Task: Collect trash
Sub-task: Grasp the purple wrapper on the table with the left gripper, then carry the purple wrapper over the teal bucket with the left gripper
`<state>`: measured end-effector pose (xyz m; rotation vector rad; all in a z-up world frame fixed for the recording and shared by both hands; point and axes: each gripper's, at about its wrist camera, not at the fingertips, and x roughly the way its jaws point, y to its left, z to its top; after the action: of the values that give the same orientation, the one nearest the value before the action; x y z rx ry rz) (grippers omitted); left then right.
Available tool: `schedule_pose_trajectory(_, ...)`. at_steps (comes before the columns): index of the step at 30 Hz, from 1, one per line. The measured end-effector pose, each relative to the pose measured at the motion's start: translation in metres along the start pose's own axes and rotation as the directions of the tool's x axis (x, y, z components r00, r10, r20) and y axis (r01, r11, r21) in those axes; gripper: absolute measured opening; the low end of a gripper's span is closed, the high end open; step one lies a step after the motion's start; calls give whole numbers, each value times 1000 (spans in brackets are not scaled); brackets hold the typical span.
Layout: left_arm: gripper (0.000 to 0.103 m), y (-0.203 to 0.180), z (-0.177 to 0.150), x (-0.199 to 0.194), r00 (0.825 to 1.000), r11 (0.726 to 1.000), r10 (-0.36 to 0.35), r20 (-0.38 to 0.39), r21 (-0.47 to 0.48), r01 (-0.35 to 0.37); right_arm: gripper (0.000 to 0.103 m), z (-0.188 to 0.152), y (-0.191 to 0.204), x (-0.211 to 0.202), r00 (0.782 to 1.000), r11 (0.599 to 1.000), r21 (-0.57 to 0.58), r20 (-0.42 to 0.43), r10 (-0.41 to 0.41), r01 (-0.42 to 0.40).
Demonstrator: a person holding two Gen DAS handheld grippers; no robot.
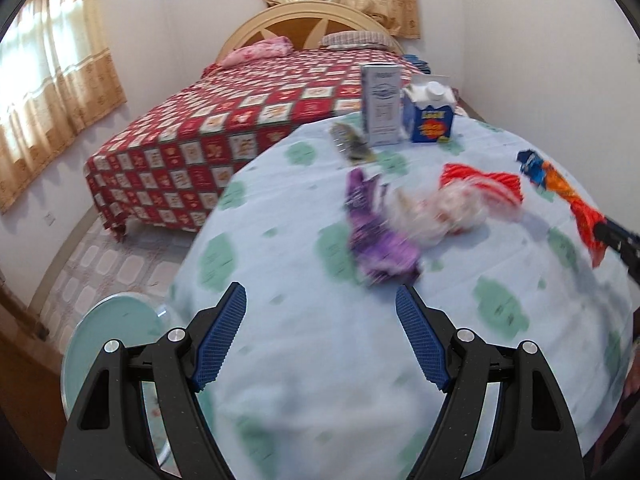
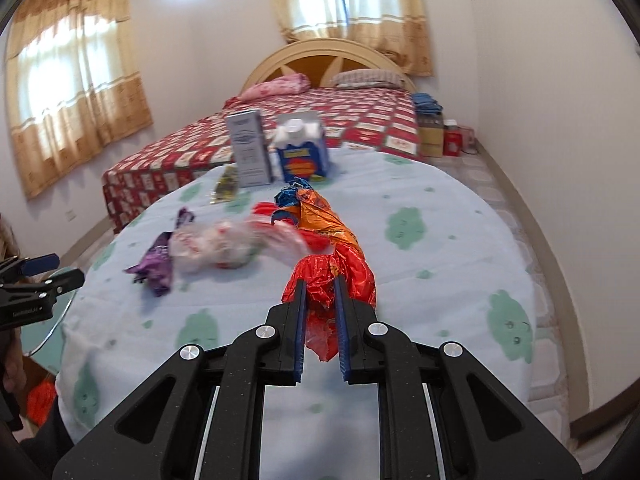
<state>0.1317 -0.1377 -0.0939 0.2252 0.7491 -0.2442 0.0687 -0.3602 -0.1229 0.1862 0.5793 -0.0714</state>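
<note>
My right gripper (image 2: 320, 284) is shut on a long orange, red and blue foil wrapper (image 2: 332, 232) and holds it above the round table (image 2: 440, 280); the wrapper also shows in the left wrist view (image 1: 560, 188). My left gripper (image 1: 320, 296) is open and empty, just in front of a purple wrapper (image 1: 372, 236) lying on the table (image 1: 300, 360). A crumpled clear-and-red plastic bag (image 1: 460, 200) lies next to the purple wrapper. A small green-yellow wrapper (image 1: 352, 144), a grey carton (image 1: 382, 104) and a blue carton (image 1: 430, 114) stand further back.
A bed with a red checked cover (image 1: 224, 128) stands behind the table. A round glass side surface (image 1: 108, 340) is at the table's left edge. Boxes (image 2: 432, 132) sit on the floor beside the bed, by the right wall.
</note>
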Motion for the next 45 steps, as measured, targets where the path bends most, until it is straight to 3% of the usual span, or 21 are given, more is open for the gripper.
schedule_pose_trajectory(7,76,-31,21,40,999,1000,15,-34,22,-14,14,0,-10,6,1000,1000,-5,6,-3,3)
schedule_pose_trajectory(14,75,-34,17,68,996,999,22,-91,30,-19,14,1,-9,16,1000,1000,8,-14,17,-17)
schedule_pose_trajectory(17,56,-34,15,70,995,999,-6,-100,35,10,14,-1,-4,18,999,1000,3,-21,27,-27)
schedule_pose_trajectory(19,40,-34,13,69,994,998,-38,-107,38,43,14,-2,-1,18,999,999,-1,-23,32,-32)
schedule_pose_trajectory(20,26,-35,13,69,992,997,-52,-112,43,57,14,-2,1,18,999,999,-4,-22,35,-35)
schedule_pose_trajectory(23,16,-36,10,66,992,995,-56,-112,71,64,14,-2,4,16,999,999,-8,-15,40,-40)
schedule_pose_trajectory(33,14,-11,0,29,995,993,-67,-71,95,74,14,4,13,7,999,999,-9,21,49,-49)
schedule_pose_trajectory(45,14,33,-21,-16,999,998,-38,-21,50,39,14,8,48,6,994,993,-53,34,104,-102)
